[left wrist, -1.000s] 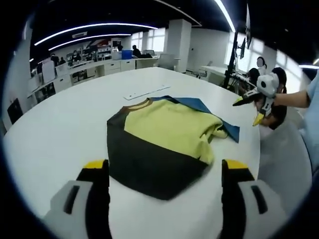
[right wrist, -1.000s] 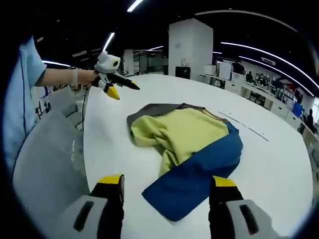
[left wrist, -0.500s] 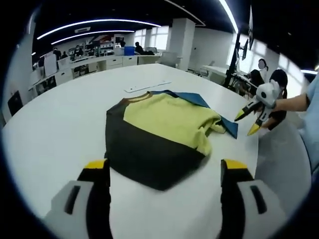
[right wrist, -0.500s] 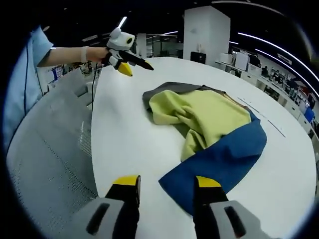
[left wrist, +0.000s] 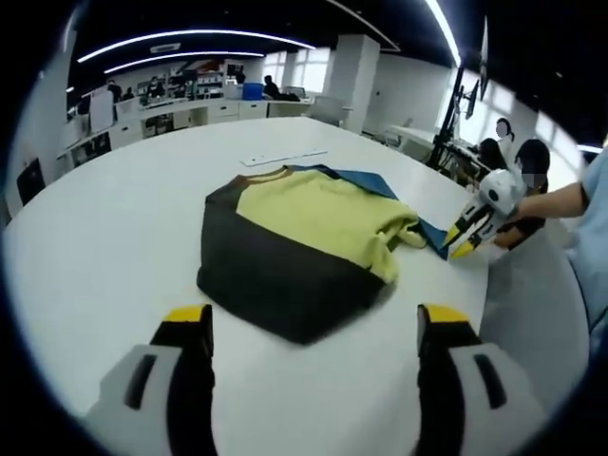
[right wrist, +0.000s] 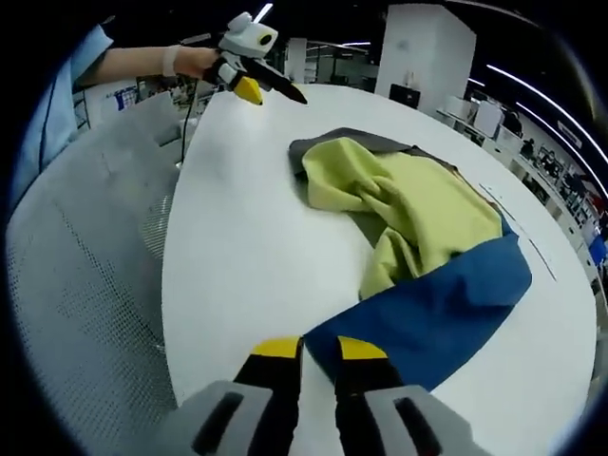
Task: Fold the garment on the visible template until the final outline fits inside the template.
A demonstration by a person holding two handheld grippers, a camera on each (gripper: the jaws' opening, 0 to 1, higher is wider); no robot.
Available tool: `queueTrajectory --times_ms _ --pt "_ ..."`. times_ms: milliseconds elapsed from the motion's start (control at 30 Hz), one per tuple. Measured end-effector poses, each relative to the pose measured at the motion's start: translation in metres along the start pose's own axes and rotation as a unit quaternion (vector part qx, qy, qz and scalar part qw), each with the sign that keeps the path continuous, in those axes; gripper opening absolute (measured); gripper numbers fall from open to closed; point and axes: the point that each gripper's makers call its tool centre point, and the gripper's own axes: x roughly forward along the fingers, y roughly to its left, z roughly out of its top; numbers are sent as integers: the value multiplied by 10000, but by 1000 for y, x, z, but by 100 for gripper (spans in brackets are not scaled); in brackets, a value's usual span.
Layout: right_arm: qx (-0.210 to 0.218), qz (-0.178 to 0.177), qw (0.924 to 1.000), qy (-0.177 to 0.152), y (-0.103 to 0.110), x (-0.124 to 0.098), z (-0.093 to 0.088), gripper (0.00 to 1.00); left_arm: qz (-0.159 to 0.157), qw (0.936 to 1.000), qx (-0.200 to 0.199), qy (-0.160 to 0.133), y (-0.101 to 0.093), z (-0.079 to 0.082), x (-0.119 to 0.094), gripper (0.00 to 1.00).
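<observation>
The garment (left wrist: 304,233) lies crumpled on the white table (left wrist: 95,247), with a yellow middle, a dark grey near part and blue cloth at the far right. My left gripper (left wrist: 313,328) hovers open in front of the dark grey edge, holding nothing. The right gripper (left wrist: 454,243), held in a person's hand, has its tips at the blue corner. In the right gripper view the garment (right wrist: 418,218) spreads ahead, and my right gripper (right wrist: 318,350) has its jaws almost together on the blue corner. The left gripper (right wrist: 277,97) is held above the table's far side.
A thin white strip (left wrist: 285,157) lies on the table beyond the garment. A grey mesh chair (right wrist: 85,285) stands against the table edge on the near side. Office desks (left wrist: 180,114) and a seated person (left wrist: 527,166) are in the background.
My right gripper has dropped towards the blue corner and its jaws have narrowed from wide open to nearly together. The left gripper stays open, drawn back slightly from the garment.
</observation>
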Motion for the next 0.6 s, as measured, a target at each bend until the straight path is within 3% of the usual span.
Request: queueTrajectory --times_ms 167,333,467,533,600 --pt "-172 43 9998 53 0 2 -2 8 27 10000 -88 0 1 -1 0 84" --pt "-237 -16 9997 93 -4 2 -5 0 21 9999 -133 1 -1 -3 1 83" --pt "-22 -51 10000 -50 -9 0 -2 0 3 9999 -144 28 -3 -4 3 83" --pt "278 -118 9987 -405 -13 -8 11 0 15 9999 -151 26 -2 -4 3 83" --pt "859 -129 9920 -918 -23 -24 30 0 20 9999 -152 10 -2 -2 2 82"
